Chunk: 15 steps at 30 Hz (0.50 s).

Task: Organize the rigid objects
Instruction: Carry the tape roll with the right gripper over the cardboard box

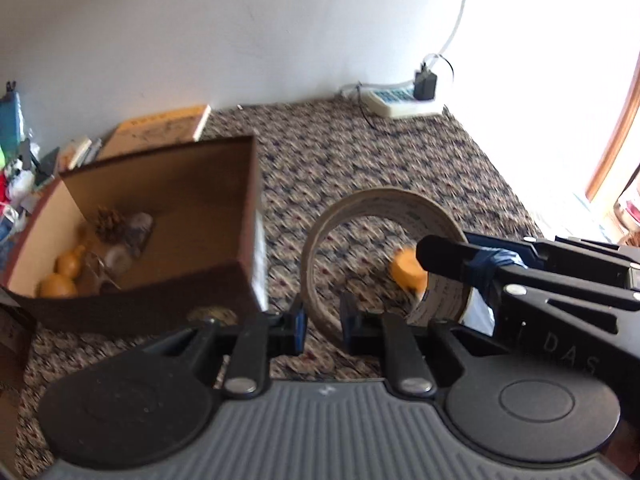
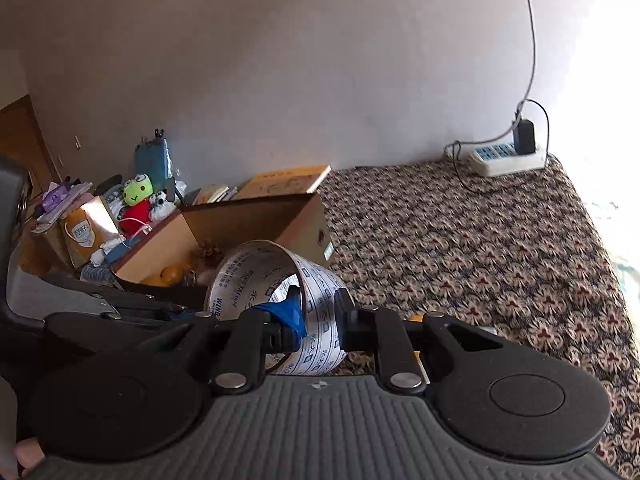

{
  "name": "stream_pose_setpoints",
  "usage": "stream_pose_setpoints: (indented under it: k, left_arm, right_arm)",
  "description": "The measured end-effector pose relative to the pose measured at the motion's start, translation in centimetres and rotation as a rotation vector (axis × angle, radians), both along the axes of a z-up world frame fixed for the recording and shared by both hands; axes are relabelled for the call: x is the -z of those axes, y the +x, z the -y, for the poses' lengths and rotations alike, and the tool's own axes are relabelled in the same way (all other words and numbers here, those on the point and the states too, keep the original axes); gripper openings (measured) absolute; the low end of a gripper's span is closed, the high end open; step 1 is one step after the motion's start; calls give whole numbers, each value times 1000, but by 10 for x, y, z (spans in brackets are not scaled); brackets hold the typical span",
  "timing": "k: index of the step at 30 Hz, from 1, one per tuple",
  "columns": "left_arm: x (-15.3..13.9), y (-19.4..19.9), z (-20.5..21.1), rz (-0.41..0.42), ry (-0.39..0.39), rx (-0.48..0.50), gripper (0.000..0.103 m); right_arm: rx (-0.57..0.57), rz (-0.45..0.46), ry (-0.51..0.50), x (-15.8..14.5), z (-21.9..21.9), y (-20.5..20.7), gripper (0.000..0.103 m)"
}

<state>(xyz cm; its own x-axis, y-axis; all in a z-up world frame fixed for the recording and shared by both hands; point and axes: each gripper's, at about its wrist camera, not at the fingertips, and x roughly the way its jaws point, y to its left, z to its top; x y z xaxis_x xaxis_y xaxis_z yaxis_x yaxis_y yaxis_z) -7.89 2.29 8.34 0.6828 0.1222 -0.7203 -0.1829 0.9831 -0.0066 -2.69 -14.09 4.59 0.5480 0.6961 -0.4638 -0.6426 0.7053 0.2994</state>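
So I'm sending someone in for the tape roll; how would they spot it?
On the patterned cloth, just right of the open brown box, both grippers pinch one ring. That tape roll is the only hollow hoop there, printed white inside.

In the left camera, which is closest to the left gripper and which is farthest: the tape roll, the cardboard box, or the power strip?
1. Tape roll, clamped in the left gripper.
2. Cardboard box, just to the left.
3. Power strip, far back by the wall, right of centre.
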Motion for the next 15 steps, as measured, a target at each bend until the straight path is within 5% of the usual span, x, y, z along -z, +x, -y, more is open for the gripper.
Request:
stream_pose_setpoints:
  k: [9,15]
  left_arm:
    - [-34,13,-103,103,53,-3,13]
    - [-25,42,-169,71,44,17,13]
  right_arm:
    - [-40,138,4,-34,-98,12,0]
    - [-42,114,-34,-31,-160,34,0]
